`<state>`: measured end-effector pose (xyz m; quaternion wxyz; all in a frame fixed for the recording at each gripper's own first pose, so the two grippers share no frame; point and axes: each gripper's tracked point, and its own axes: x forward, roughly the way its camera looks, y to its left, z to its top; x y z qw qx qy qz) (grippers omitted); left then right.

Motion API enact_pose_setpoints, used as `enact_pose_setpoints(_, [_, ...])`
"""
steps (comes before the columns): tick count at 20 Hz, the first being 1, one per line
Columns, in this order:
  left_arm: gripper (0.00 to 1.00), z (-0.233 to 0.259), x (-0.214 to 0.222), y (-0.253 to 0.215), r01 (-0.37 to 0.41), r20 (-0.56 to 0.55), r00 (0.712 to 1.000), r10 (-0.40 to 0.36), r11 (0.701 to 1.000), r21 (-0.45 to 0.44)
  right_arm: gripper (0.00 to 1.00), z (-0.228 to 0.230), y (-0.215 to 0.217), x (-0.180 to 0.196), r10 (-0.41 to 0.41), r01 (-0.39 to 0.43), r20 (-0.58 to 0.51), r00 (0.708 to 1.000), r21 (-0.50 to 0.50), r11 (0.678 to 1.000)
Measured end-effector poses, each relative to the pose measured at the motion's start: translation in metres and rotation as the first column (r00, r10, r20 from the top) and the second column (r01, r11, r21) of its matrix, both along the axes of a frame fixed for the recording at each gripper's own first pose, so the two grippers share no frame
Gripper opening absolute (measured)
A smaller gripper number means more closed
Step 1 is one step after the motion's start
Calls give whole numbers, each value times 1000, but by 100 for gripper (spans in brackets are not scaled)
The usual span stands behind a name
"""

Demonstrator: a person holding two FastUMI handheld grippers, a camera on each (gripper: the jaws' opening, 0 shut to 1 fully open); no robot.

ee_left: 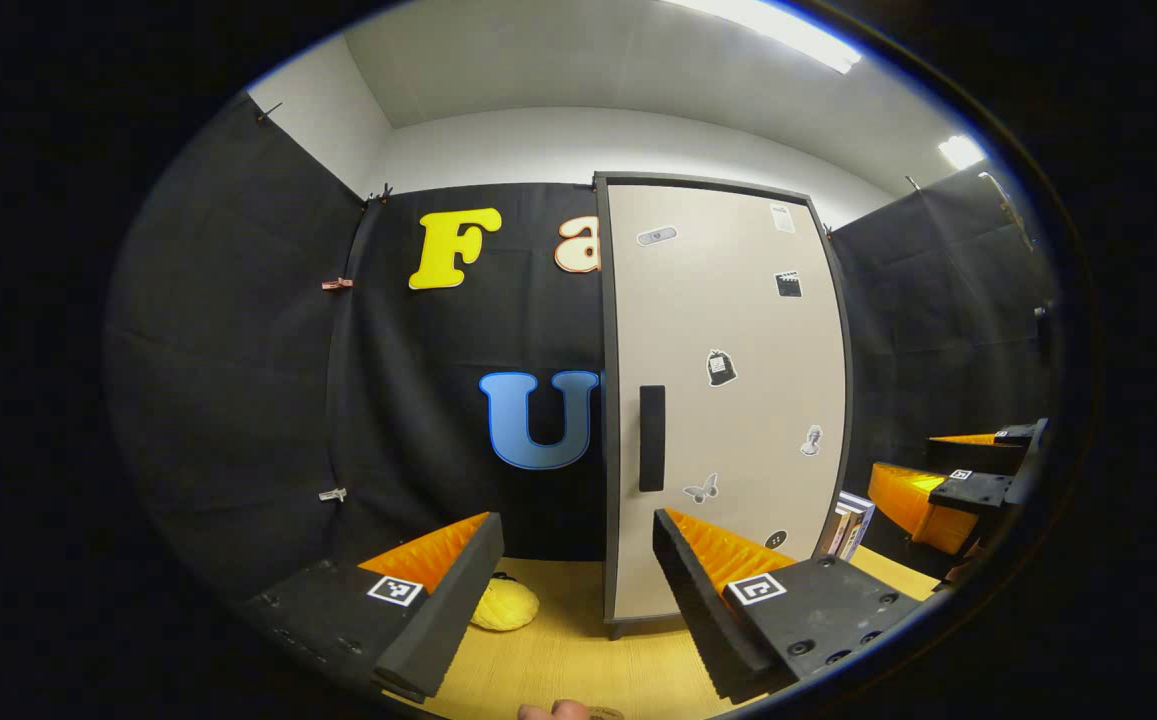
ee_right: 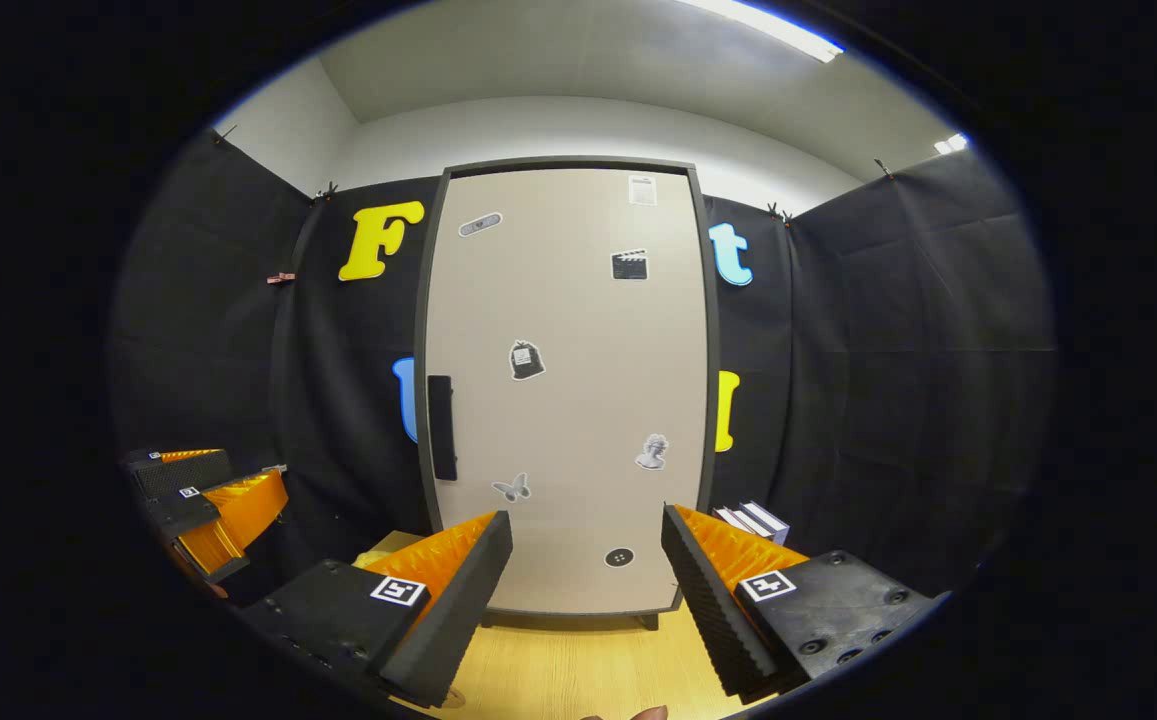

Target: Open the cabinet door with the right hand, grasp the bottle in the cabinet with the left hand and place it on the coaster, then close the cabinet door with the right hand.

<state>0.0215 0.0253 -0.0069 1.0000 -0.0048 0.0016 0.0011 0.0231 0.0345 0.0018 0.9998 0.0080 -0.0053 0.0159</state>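
Both grippers, left gripper [ee_left: 573,590] and right gripper [ee_right: 583,600], hang released before the closed cabinet door [ee_right: 568,390]; I judge it stiff and light, best pulled by the black handle [ee_right: 441,427] near its left edge, bottle presumably hidden behind.

**No legible text on the cabinet door or the grippers**

The cabinet door [ee_right: 568,390] carries small stickers, and the white sticker [ee_right: 642,190] near its top right corner seems to bear fine print, too small to read. Each gripper finger shows a square black-and-white marker [ee_right: 398,590], a coded pattern with no letters. The books [ee_right: 758,520] beside the cabinet's lower right corner show no readable titles.
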Motion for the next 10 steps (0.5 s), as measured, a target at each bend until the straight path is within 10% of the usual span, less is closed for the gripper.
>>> enact_pose_setpoints(10, [95,-9,16,43,-26,-8,1000,26,1000,2,98,13,69,61,60,-61,35,998,22,998])
